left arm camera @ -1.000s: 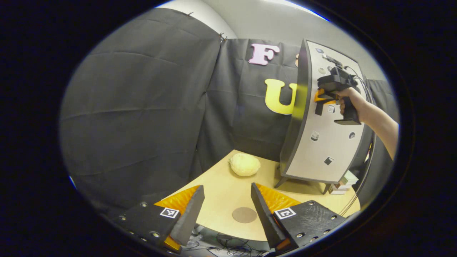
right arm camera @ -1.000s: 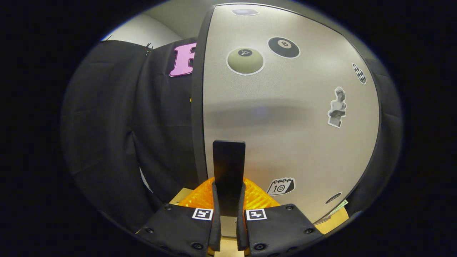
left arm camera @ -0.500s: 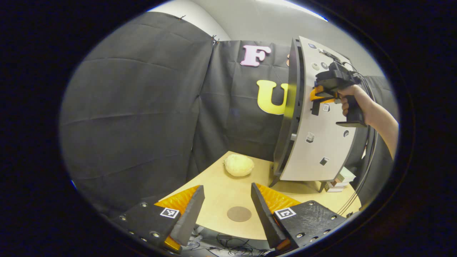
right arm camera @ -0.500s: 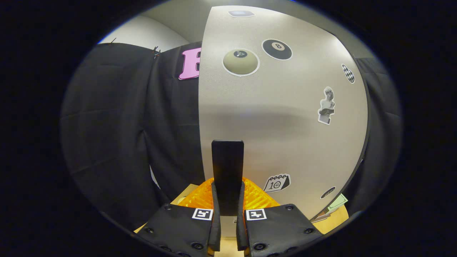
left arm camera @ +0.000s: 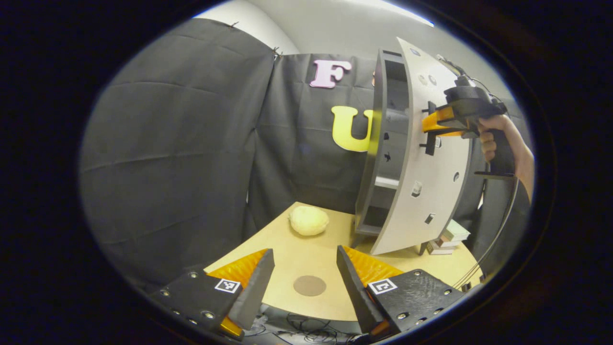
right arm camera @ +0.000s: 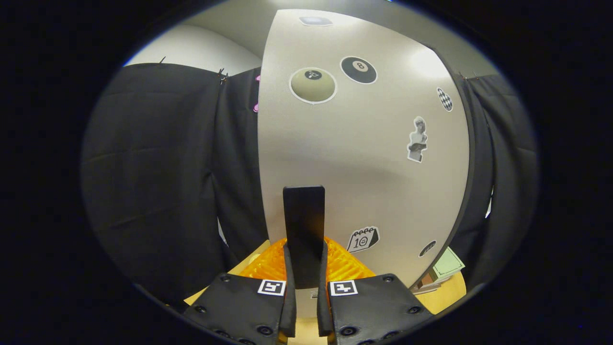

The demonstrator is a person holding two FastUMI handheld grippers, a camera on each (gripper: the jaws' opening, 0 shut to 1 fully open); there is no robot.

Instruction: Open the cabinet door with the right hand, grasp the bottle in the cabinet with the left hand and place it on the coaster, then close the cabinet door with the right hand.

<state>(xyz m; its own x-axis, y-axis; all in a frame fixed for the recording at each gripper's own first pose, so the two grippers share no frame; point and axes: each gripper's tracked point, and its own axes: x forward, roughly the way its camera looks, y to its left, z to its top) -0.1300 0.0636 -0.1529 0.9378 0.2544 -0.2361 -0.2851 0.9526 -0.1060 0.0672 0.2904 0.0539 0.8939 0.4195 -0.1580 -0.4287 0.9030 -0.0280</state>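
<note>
The cabinet door stands upright, its long axis vertical, swung partly out from the cabinet so that a gap opens along its left edge and dark shelves show inside. In the right gripper view the door faces the camera, pale grey and dotted with stickers. A dark vertical handle on the door sits between the fingers of the right gripper, which are closed narrowly on it from both sides. In the left gripper view the same right gripper reaches the door's face at about upper-middle height, held by a hand. The left gripper hovers with its fingers wide apart and holding nothing, above the near edge of the worktop. The round brown coaster lies on the worktop between those fingers. A pale yellow lump rests farther back, near the cabinet's foot.
</note>
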